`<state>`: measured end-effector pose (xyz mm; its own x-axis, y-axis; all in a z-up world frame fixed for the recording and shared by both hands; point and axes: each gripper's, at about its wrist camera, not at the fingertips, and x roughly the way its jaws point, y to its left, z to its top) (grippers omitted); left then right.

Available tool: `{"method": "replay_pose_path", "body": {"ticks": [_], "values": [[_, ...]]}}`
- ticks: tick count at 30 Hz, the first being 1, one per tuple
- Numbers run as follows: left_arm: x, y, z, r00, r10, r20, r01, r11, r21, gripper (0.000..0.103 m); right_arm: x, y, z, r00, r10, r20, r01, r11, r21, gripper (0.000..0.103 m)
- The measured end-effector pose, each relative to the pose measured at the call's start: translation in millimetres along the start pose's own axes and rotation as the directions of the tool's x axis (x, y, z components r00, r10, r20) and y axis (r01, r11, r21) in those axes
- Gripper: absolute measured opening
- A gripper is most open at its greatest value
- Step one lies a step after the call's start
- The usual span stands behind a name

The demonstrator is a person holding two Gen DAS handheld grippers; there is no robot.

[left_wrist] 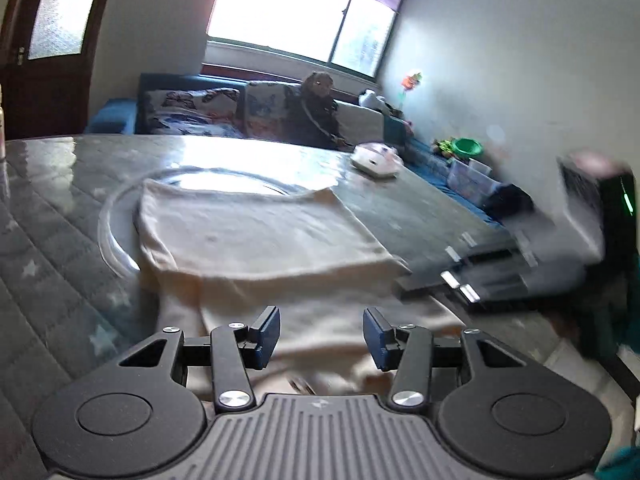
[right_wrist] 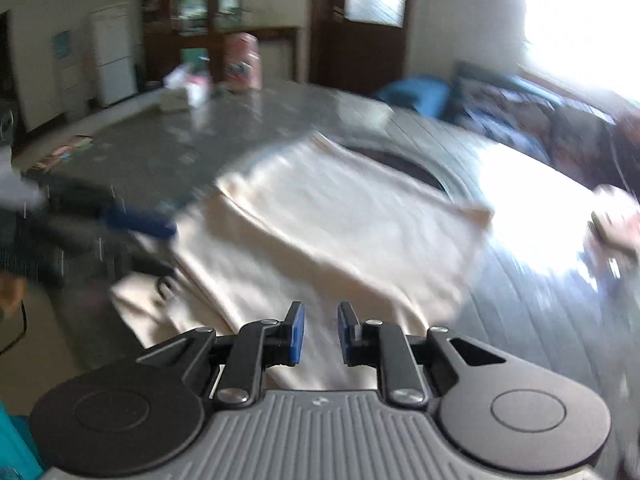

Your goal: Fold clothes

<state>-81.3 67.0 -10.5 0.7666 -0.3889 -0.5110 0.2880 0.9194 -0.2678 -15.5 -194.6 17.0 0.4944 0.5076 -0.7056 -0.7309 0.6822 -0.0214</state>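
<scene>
**Both grippers empty above a half-folded cream garment**

The left gripper (left_wrist: pixel 321 332), black with blue pads, has its fingers spread wide with nothing between them. It hangs over the near edge of a cream-coloured cloth garment (left_wrist: pixel 260 236), which spreads ahead of it and partly under it on a grey quilted table cover with pale stars (left_wrist: pixel 52 216). One layer of the garment lies folded over another, its folded edge running across just ahead of the fingertips. The far edge of the cloth overlaps a round glass turntable (left_wrist: pixel 224 178) beyond. Further ahead and to the right sits a white oval box (left_wrist: pixel 376 162), well apart from the cloth. The right gripper (left_wrist: pixel 460 280) shows blurred to the right, its fingers at the garment's right edge.

In the right wrist view, the right gripper (right_wrist: pixel 321 330) has a narrower gap between its pads, also holding nothing, with the garment (right_wrist: pixel 340 232) directly ahead and below. The left gripper (right_wrist: pixel 136 220) is a blurred shape to its left, at the cloth's left side. The picture is smeared by motion. A blue sofa (left_wrist: pixel 188 108) stands beyond the table.
</scene>
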Motion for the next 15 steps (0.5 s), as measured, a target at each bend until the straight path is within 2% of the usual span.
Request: {"method": "replay_pose_path", "body": {"ticks": [3,6,15], "values": [[13,9,7,1.0,0.015,-0.001,-0.015,1.0,-0.019,0.049,0,-14,-22,0.999,-0.025,-0.025,0.026,0.998,0.064,0.017],[23,16,9,0.999,0.03,-0.02,-0.03,0.999,-0.032,0.049,-2,-21,-29,1.0,-0.018,-0.014,0.019,0.995,0.101,0.017],[41,20,19,0.999,0.026,-0.04,-0.027,0.999,-0.022,0.048,10,-30,0,0.997,-0.035,0.071,0.028,0.994,0.104,0.017]]}}
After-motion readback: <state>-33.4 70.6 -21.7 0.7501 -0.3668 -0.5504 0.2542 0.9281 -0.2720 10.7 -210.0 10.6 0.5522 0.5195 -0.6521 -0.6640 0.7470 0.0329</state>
